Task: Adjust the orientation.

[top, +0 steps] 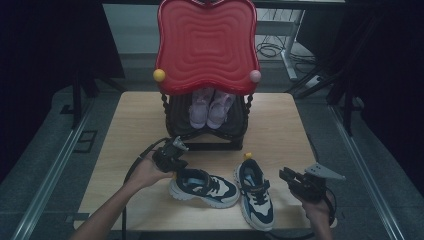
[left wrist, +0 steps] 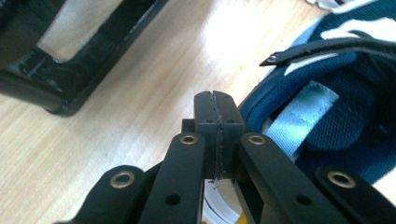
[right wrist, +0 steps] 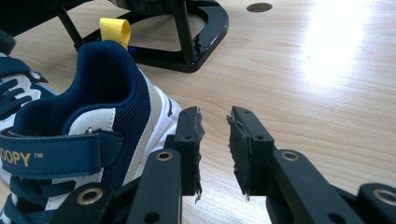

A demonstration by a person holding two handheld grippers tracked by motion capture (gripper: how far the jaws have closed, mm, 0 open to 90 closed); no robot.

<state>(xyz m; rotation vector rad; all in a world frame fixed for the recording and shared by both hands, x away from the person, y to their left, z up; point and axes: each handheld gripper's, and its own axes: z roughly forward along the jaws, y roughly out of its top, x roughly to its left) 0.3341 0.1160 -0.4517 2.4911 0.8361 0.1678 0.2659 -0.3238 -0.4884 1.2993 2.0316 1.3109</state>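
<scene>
Two navy sneakers on the table in front of the rack; neither one is gripped.

I note, from largest down: the wooden table (top: pixel 135 120) carries a black shoe rack (top: pixel 206 131) with a red wavy top (top: pixel 207 45), and a pink pair of shoes (top: pixel 211 107) sits on its lower shelf. In front of the rack lie the left sneaker (top: pixel 204 187), on its side with toe to the right, and the right sneaker (top: pixel 255 192), heel with yellow pull tab toward the rack. My left gripper (top: pixel 170 156) sits just beside the left sneaker's heel opening, jaws pressed fully together with nothing between them. My right gripper (top: pixel 295 181) rests near the right sneaker's outer side, jaws parted by a narrow gap, empty, close to the heel but not touching it.
</scene>
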